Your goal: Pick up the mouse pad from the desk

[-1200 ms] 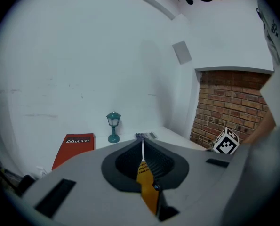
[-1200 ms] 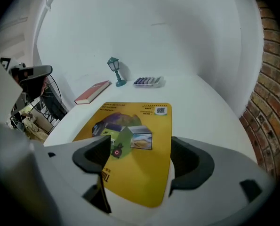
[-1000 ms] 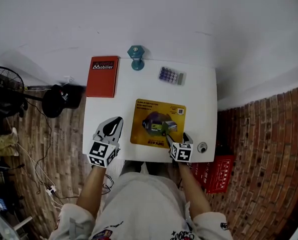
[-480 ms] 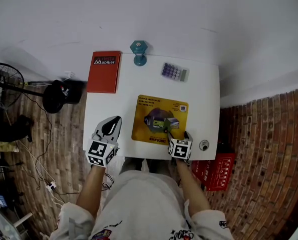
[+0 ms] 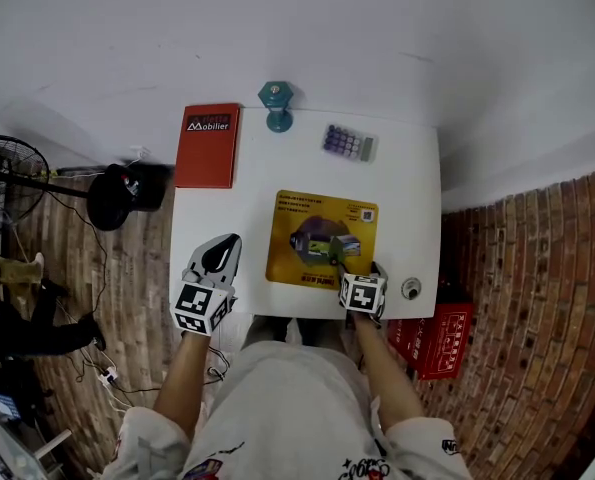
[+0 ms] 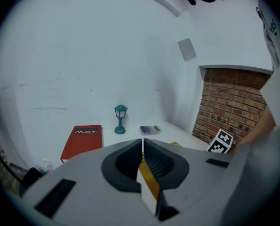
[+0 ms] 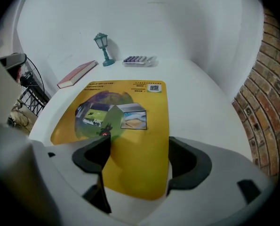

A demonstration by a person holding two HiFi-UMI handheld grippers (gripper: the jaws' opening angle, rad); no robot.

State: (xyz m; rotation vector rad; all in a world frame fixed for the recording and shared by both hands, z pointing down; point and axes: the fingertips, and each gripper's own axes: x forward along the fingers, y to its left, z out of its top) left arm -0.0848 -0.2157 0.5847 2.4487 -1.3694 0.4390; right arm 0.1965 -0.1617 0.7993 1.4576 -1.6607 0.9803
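My right gripper has its dark, ridged jaws spread wide over the near edge of the mouse pad, gripping nothing. The pad is a thin yellow rectangle with rounded corners and a printed picture in the middle, and it lies flat on the smooth white desk. My left gripper sits at the desk's front left with its jaws pressed together, empty. Along the far edge are a flat red book, a small teal lantern-shaped lamp and a calculator.
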